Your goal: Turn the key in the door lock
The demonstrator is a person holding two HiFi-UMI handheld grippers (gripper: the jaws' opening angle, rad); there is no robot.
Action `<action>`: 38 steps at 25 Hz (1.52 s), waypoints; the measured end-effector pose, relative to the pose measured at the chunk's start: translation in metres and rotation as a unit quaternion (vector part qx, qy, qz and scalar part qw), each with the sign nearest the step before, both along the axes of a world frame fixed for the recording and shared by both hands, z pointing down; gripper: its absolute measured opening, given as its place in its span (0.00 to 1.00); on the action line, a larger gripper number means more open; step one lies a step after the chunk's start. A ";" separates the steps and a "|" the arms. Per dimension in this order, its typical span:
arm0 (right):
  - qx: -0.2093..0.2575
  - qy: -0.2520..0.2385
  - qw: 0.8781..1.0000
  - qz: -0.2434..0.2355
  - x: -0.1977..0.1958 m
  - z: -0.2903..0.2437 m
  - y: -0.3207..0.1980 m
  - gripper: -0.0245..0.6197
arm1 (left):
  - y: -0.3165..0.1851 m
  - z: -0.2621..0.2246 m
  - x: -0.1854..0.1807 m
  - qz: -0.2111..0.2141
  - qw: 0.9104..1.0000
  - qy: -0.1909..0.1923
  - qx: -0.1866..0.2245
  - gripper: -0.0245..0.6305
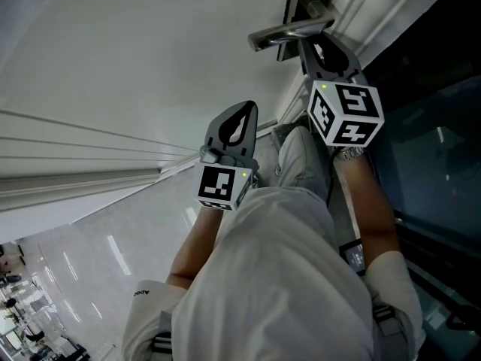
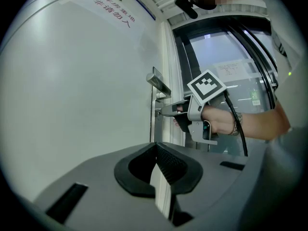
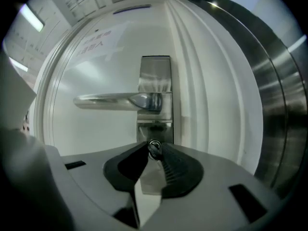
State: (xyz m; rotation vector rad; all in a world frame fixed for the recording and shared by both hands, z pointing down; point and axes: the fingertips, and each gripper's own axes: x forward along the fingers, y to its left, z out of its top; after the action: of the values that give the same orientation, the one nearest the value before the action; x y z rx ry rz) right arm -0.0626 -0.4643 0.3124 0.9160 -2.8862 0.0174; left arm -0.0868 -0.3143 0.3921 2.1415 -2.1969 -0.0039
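The white door bears a silver lever handle on a steel lock plate. Just under the handle, a key with a round metal head sticks out of the lock. My right gripper is shut on that key head, pointing level at the door; it also shows below the handle in the head view and from the side in the left gripper view. My left gripper hangs back from the door, lower and to the left. Its jaws are shut on nothing.
A white moulded door frame and a brushed metal post stand right of the lock. Dark glass panels lie beyond. A notice with red print is stuck high on the door. My trouser legs fill the lower head view.
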 end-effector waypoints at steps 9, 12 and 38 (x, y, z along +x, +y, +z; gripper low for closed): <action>-0.037 -0.042 0.998 0.006 0.002 -0.002 0.000 0.05 | 0.004 -0.001 -0.005 -0.011 1.000 0.000 0.000 0.05; -0.049 -0.051 0.997 0.006 0.002 -0.002 -0.001 0.05 | 0.004 0.000 -0.004 -0.012 1.000 0.000 -0.004 0.05; -0.406 -0.302 0.862 -0.030 0.009 0.008 -0.012 0.05 | 0.001 -0.003 0.005 -0.007 1.000 -0.002 0.001 0.05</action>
State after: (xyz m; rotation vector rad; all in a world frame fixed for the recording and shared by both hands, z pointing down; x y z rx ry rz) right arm -0.0539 -0.4759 0.3206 0.7032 -2.8675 1.6328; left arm -0.0815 -0.3128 0.3896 2.1295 -2.2149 -0.0038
